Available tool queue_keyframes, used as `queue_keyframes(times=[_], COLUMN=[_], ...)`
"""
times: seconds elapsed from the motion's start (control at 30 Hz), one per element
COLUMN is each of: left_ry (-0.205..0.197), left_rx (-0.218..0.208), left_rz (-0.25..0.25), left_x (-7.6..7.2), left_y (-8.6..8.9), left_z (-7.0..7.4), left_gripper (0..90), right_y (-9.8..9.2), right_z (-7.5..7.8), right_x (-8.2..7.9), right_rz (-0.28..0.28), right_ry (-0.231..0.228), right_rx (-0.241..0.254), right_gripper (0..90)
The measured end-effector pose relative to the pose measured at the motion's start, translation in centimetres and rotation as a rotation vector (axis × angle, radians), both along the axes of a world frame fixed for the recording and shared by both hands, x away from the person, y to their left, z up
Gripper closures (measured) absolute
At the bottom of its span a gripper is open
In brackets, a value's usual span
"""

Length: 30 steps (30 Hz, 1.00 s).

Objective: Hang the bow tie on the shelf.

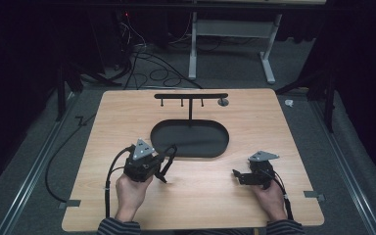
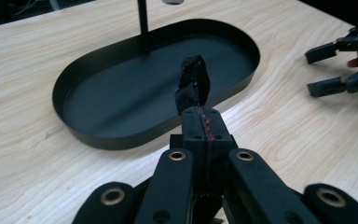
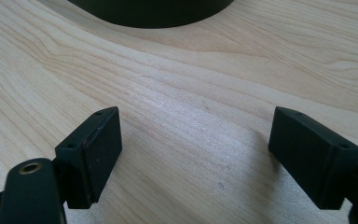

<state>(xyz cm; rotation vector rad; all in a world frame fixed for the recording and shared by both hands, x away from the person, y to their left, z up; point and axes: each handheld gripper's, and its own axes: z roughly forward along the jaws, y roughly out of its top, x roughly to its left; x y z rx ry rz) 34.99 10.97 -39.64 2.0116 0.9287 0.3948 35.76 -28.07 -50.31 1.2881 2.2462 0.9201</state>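
pinching a small black piece (image 2: pixel 193 84) — left hand-held gripper (image 2: pixel 200 114) angled over tray (image 2: pixel 98 135).

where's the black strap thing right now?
The black strap is clamped in the left hand-held gripper, held above the near rim of the oval black tray, left of centre in the high view.

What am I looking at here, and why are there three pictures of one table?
A person sits at a wooden table, with a hand-held gripper in each hand. One camera looks down from above; the other two ride on the grippers and look along their jaws. On the table lies a black oval tray with a T-shaped rack rising from it. The left hand-held gripper is shut on a small black strap, held over the tray. The right hand-held gripper is open and holds nothing.
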Motion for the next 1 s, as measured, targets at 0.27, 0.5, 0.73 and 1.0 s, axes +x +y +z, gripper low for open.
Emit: queue_keyframes(times=[0.27, 0.5, 0.73, 1.0], left_ry=[-0.009, -0.014, -0.013, -0.039], left_rx=[-0.018, -0.022, -0.044, -0.043], left_rz=[-0.029, -0.049, -0.058, -0.072], left_x=[1.0, 1.6, 2.6, 3.4], left_y=[-0.8, -1.4, -1.7, -2.6], left_z=[1.2, 2.0, 2.7, 4.1], left_gripper=[90.0, 90.0, 90.0, 90.0], right_y=[0.0, 0.0, 0.0, 0.0], right_z=[0.0, 0.0, 0.0, 0.0], right_x=[0.0, 0.0, 0.0, 0.0], right_rz=[0.001, 0.000, 0.000, 0.001], right_ry=[-0.001, 0.000, -0.001, -0.001], right_rx=[-0.001, 0.000, -0.001, -0.001], right_gripper=[18.3, 18.2, 18.3, 18.3])
